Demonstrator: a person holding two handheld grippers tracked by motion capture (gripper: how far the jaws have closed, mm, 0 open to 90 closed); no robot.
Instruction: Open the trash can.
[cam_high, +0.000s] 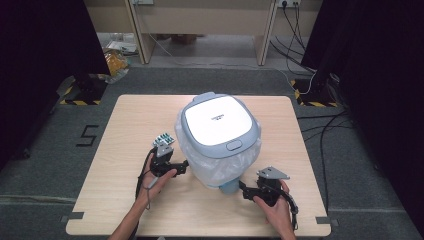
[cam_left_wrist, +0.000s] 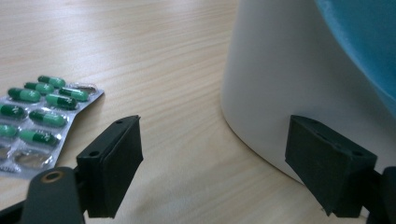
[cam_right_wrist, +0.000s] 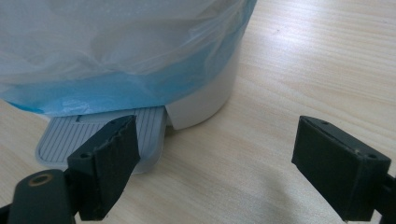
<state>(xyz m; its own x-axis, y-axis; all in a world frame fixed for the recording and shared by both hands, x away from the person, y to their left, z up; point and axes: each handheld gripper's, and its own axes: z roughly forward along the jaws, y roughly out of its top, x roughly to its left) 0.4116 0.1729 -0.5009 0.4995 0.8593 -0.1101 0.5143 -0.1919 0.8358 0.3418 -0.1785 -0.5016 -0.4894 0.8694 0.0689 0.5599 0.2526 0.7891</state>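
Note:
A white pedal bin with a grey-blue lid stands in the middle of the wooden table. It is lined with a clear bluish bag, and its grey foot pedal sticks out at the front. A blister pack of green capsules lies to the bin's left. My left gripper is open, low beside the bin's white wall, with the blister pack off to its left. My right gripper is open at the bin's front right, close to the pedal. Neither holds anything.
Bare wood runs along the table's front and both sides. Black curtains flank the table. Cables trail on the grey floor at the right, and a "5" mark is on the floor at the left. A wooden desk stands behind.

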